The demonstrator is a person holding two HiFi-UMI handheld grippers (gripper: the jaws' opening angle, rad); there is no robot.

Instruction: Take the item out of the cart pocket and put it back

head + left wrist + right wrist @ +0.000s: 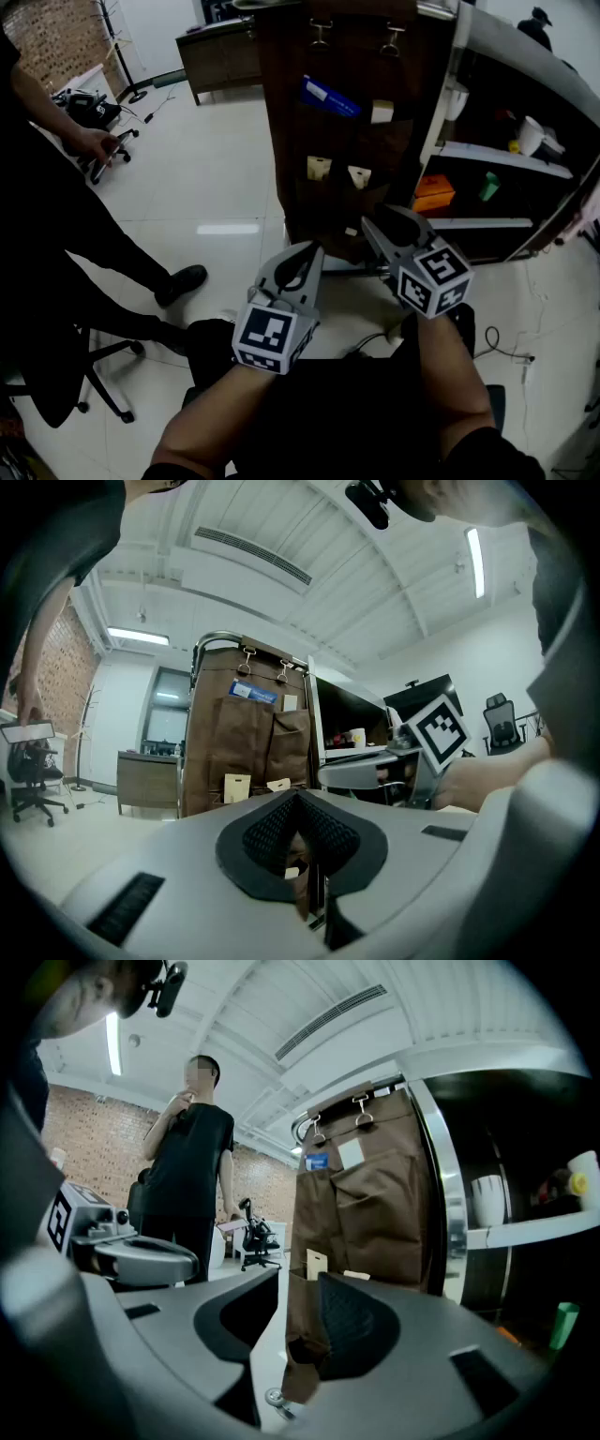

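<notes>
- Ahead of both grippers, a brown pocket organizer [291, 131] hangs by clips on the side of a shelved cart [502, 157].
- Its pockets hold a blue packet [330, 96], a pale card [382, 112] and two cream tags [319, 169]; none is gripped.
- A person in black [37, 187] stands off to the left by an office chair [94, 370], well clear of the cart.
- The left gripper [309, 249] is held about level and aimed at the organizer, its jaws pressed together on nothing.
- The right gripper [380, 223] reaches further forward, near the organizer's lower edge, with its jaws spread and empty.
</notes>
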